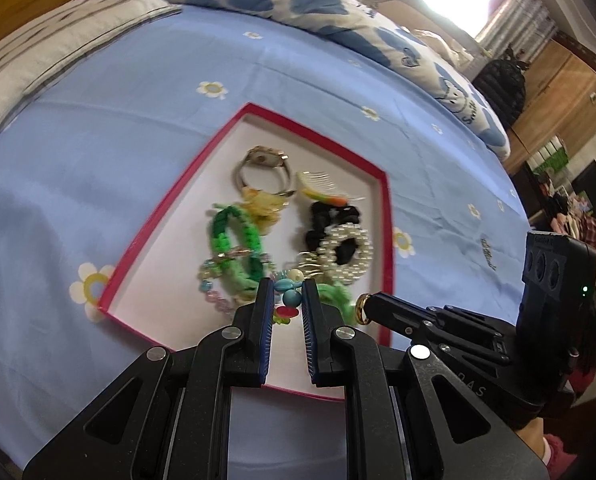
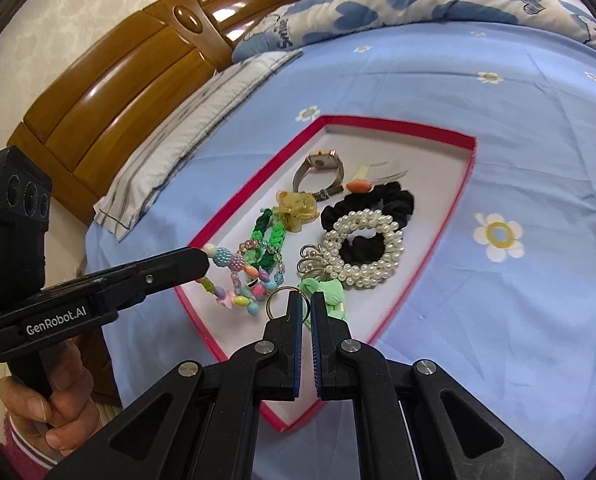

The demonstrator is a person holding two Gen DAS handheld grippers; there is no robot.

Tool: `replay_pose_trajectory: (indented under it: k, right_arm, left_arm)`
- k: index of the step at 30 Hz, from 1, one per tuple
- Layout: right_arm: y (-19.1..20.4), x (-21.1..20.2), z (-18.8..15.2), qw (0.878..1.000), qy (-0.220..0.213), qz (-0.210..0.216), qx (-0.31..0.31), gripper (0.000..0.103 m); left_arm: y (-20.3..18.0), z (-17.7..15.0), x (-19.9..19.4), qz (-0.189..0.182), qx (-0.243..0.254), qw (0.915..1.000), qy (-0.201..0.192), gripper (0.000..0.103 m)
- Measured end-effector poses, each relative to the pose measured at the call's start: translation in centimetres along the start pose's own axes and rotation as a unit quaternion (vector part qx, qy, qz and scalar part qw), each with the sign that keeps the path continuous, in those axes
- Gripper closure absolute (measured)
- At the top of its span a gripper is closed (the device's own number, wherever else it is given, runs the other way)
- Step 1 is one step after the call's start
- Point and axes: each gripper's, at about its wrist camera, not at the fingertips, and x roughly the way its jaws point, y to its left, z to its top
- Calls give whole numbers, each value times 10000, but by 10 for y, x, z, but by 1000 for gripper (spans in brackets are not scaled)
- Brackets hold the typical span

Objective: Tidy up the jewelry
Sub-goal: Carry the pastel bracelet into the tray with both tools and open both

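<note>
On the blue flowered bedsheet point(image 2: 498, 128), the red-rimmed white cardboard tray point(image 2: 464, 184) already holds most pieces. The left tongs point(image 2: 207, 257) clench a multicoloured bead bracelet point(image 2: 237, 280) and the right tongs point(image 2: 306, 308) a gold ring point(image 2: 271, 305), both over the tray's near end, not yet set down.

A bed point(image 2: 498, 128) in a blue flowered sheet carries a red-rimmed tray point(image 2: 468, 168), a striped pillow point(image 2: 185, 128) and a heart-print quilt point(image 2: 398, 0).
</note>
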Motion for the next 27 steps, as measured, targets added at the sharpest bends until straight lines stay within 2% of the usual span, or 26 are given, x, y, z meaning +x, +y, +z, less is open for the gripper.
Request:
replay_pose_trajectory:
  k: [11, 27]
  right_arm:
    - [0, 36, -4, 9981, 401, -373, -281, 99]
    - [1, 34, -7, 9982, 387, -388, -260, 96]
  left_arm:
    - [40, -6, 24, 245, -371, 9987, 248, 91]
    - [44, -11, 31, 415, -394, 9978, 324, 90]
